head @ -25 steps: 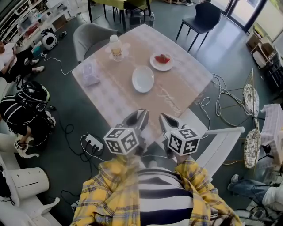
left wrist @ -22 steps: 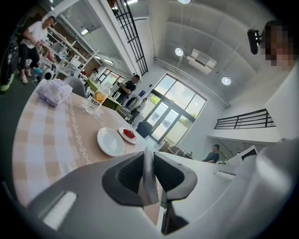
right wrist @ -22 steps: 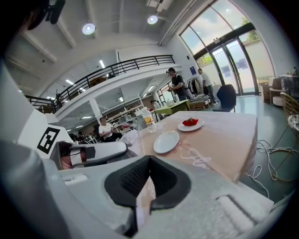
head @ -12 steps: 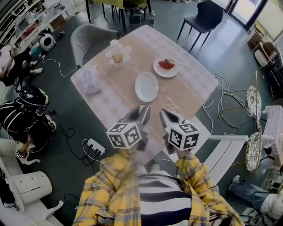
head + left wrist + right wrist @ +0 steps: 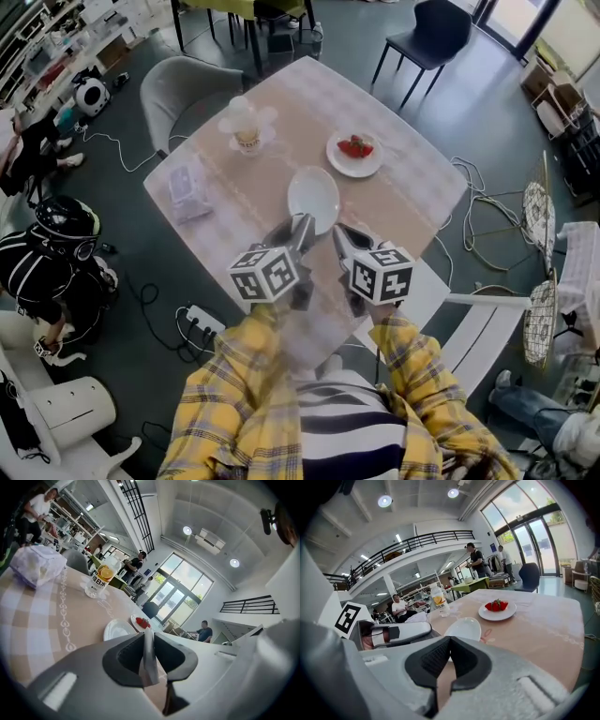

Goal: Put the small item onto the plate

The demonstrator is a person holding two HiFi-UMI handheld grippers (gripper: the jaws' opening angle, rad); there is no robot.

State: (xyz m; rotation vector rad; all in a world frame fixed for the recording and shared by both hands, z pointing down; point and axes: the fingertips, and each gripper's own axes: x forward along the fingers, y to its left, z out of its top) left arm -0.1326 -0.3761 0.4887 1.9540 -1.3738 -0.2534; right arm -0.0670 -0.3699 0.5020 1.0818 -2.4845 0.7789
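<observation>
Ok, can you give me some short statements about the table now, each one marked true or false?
1. The strawberries lie on the far plate. True.
2. The near plate holds food. False: it is empty.
3. The bottle lies on its side. False: it stands upright.
4. The left tool and the right tool are both over the near edge of the table. True.
5. The right tool grips a strawberry. False: its jaws are together with nothing between them.
</observation>
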